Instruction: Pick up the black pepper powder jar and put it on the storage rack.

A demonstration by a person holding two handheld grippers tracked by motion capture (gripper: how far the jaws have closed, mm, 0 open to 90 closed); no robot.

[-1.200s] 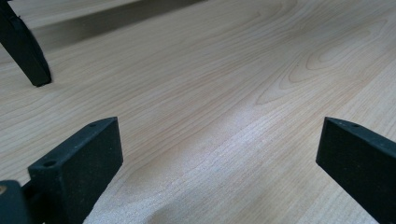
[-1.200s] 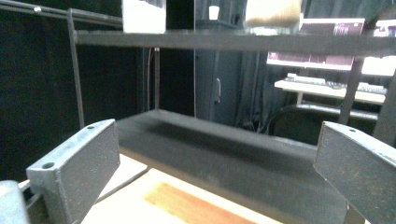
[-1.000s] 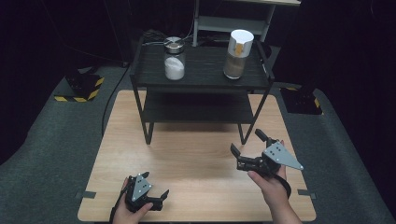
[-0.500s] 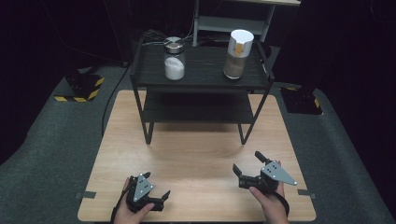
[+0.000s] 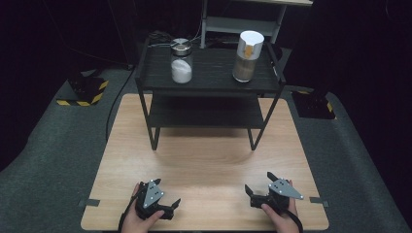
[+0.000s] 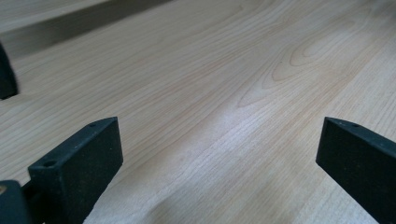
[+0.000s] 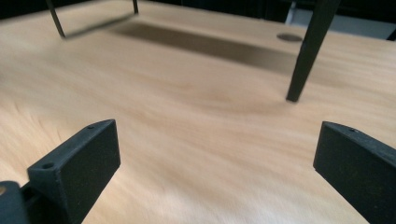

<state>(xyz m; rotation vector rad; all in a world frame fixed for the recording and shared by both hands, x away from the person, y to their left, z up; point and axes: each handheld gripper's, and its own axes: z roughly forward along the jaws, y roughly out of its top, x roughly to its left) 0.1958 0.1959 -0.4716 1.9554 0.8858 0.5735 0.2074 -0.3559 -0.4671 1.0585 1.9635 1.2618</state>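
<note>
With both jaws spread and empty, left gripper (image 5: 167, 204) and right gripper (image 5: 258, 190) sit low at the surface's (image 5: 209, 160) near edge, looks like idle/ready pose; next move likely a reach to the jars (image 5: 181, 60) on the shelf rack (image 5: 210, 77).

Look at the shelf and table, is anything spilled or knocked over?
Nothing stands out. The glass jar and the white-lidded canister stand upright on the black shelf, nothing is spilled, and both tools, left and right, sit open near the table's front edge.
</note>
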